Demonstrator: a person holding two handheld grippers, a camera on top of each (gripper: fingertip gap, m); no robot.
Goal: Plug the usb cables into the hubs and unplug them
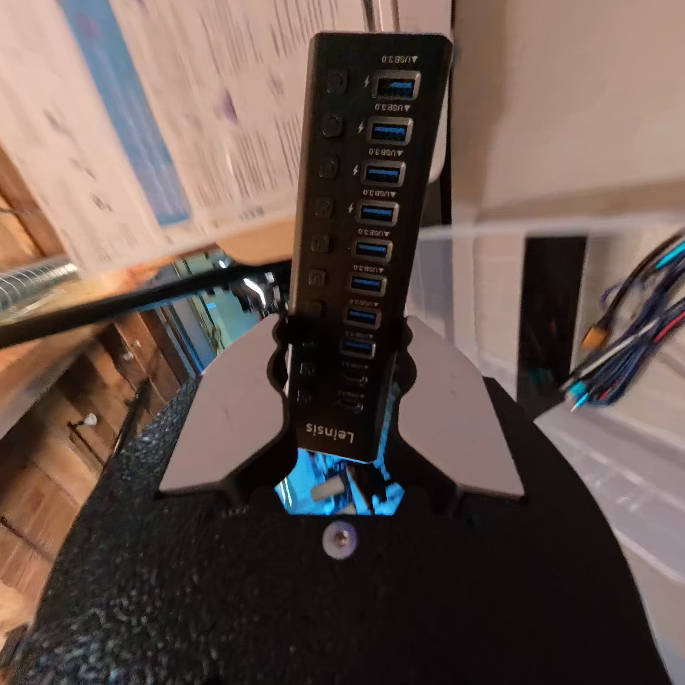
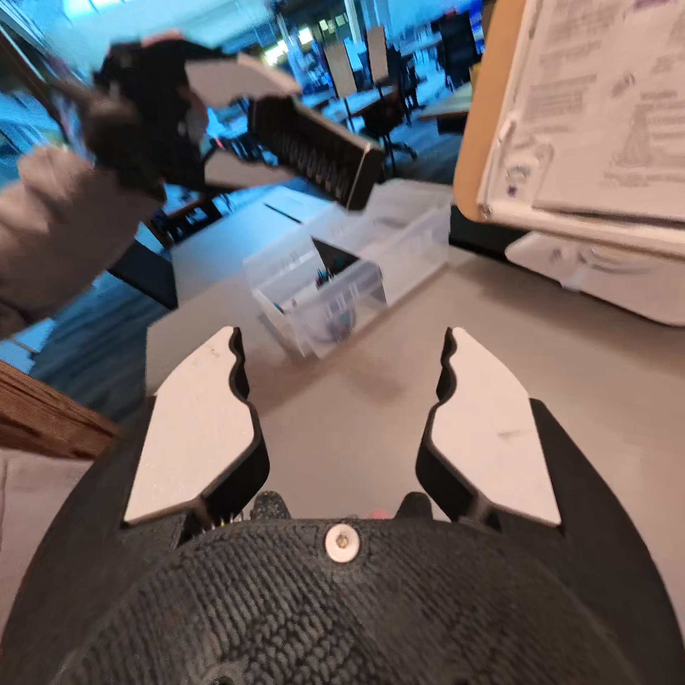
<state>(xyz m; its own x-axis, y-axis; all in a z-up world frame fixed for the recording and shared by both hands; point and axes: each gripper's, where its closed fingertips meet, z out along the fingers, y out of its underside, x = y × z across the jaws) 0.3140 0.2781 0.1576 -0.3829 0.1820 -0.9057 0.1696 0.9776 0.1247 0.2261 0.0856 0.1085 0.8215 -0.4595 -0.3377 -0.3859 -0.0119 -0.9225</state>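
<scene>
My left gripper is shut on a long black USB hub with a row of blue ports and side buttons, held up in the air with all visible ports empty. The same hub and the left gripper show in the right wrist view at upper left, held by a gloved hand. A bundle of blue, black and red USB cables hangs over a clear bin at the right. My right gripper is open and empty, low over the grey table.
A clear plastic bin holding cables lies on the table ahead of my right gripper. A cardboard box with paper sheets stands at the right over a white container. A wooden edge is at the left.
</scene>
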